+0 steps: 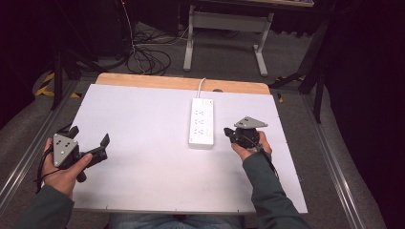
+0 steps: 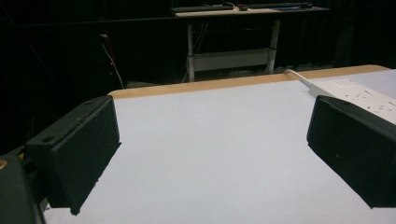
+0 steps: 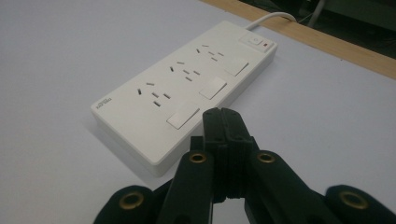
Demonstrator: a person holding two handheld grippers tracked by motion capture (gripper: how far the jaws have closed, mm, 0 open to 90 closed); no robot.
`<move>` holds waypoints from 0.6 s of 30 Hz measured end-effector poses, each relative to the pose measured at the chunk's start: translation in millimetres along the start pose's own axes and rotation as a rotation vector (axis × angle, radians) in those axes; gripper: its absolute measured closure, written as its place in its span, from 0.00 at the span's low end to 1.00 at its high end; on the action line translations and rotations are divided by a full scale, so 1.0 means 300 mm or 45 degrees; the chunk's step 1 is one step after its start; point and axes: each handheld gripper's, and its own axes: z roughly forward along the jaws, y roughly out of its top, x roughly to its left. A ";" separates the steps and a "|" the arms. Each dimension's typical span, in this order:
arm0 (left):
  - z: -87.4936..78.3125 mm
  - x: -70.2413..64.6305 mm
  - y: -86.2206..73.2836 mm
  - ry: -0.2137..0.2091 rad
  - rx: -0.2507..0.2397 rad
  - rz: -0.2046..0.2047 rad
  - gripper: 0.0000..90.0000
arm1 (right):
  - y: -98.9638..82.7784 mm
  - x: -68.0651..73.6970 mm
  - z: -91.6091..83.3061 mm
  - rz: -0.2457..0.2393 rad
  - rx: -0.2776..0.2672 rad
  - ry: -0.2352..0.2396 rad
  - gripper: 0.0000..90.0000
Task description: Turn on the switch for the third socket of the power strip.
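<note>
Power strip (image 1: 201,122) is lying flat on the white table (image 1: 143,157), a bit right of centre and toward the far edge, sockets facing up and its cord running off over the wooden back edge, so it's looking parked where either hand can get at the switches and sockets from above. In the right gripper view, the right hand-held gripper (image 3: 227,122) is sitting with its jaws pressed fully together, nothing between them, tips pointing at the near long side of the strip and hovering just beside it, close to the nearest rocker switch (image 3: 182,115) but, as far as I can tell, not touching. My guess is that the closed tips are being used as a poking finger for pressing a switch rather than for grabbing. The left hand-held gripper (image 1: 88,142) is hanging out well apart at the left side of the table, jaws standing wide open with only bare table between them, pointing roughly toward the strip, probably just waiting its turn.
</note>
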 end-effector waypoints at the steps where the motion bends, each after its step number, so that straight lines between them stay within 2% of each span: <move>1: 0.000 0.000 0.000 -0.001 0.000 0.001 0.03 | 0.003 0.000 0.001 -0.002 -0.002 -0.003 1.00; 11: -0.009 0.003 -0.006 -0.002 0.010 0.006 0.04 | 0.014 0.000 0.020 -0.011 0.010 0.005 1.00; 18: -0.031 0.017 -0.013 0.016 0.018 0.004 0.04 | 0.030 0.008 0.039 -0.026 0.012 0.020 1.00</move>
